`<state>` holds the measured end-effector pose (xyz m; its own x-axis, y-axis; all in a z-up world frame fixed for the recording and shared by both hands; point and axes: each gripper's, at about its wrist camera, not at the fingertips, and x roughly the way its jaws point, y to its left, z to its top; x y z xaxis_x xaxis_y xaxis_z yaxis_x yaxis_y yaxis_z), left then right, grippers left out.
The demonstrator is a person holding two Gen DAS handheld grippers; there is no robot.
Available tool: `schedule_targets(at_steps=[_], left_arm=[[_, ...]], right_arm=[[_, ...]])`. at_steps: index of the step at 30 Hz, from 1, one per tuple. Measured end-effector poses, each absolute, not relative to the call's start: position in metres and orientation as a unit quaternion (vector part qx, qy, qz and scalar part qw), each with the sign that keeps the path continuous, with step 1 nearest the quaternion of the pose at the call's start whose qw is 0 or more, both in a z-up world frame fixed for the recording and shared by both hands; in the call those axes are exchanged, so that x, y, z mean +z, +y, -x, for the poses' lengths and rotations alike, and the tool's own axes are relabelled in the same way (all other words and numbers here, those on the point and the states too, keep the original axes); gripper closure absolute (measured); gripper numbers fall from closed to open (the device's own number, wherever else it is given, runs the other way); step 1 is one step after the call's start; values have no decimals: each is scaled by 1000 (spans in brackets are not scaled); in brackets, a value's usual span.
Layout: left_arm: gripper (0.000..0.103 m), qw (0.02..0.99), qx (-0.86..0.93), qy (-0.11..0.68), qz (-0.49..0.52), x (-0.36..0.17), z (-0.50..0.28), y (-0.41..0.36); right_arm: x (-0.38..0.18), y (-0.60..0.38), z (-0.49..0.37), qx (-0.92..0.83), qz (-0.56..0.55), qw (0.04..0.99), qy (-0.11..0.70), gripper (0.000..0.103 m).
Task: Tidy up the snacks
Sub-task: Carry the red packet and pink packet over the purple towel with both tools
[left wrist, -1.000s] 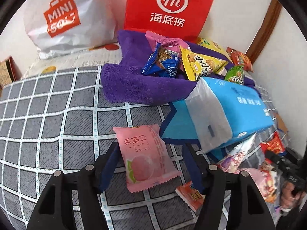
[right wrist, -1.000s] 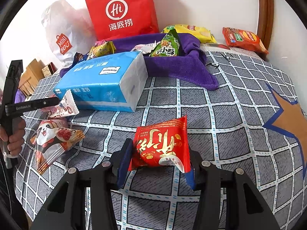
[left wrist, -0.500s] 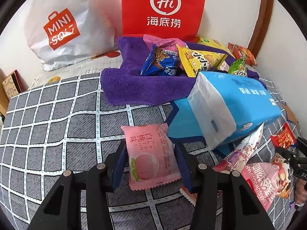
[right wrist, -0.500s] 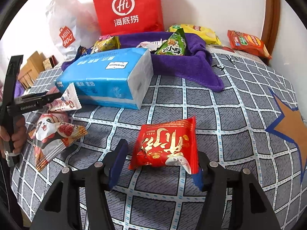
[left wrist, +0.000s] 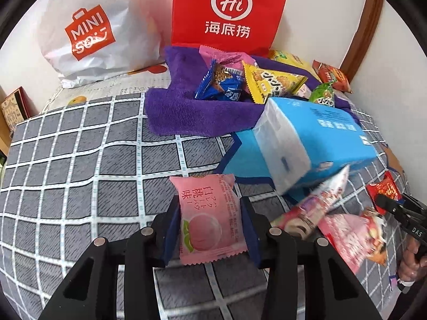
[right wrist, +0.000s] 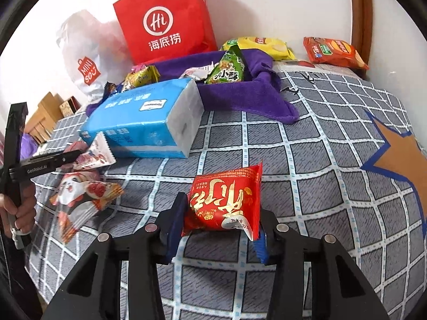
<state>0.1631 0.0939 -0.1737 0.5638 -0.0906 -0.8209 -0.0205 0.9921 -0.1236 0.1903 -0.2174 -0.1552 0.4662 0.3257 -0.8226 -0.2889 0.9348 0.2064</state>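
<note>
You hold a two-finger gripper in each hand over a bed spread with a grey checked cover, both tilted steeply down and forward.

The left gripper has the pink peach-print packet between its jaws, which are closing and already press both long edges. The packet sits at the six o'clock of the left view, its top edge standing clear above the fingers.

The right gripper likewise is closing on the red foil packet, low at six o'clock in the right view. The pads pinch its sides and the foil bulges and puckers between them.

Both packets look light, air-puffed and soft, with slick film wrappers. They will likely squash rather than resist, and may slide if gripped only at the crimped ends. Take hold across the padded middle, gently, since whatever is inside may crumble.

At twelve o'clock a purple towel holds several snacks already, below a red paper bag. A blue tissue pack lies between you and the towel. More loose packets, among them a panda-print packet, lie at nine o'clock in the right view, just beside the hand holding the left gripper.
</note>
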Motion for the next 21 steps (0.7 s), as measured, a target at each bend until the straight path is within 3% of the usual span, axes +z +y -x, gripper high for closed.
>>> schedule_targets(at_steps=[21], left_arm=[[63,898,-106,416,95,-68,-179,64]], right_arm=[[-45,-164,-238,206,4,886,416,58]])
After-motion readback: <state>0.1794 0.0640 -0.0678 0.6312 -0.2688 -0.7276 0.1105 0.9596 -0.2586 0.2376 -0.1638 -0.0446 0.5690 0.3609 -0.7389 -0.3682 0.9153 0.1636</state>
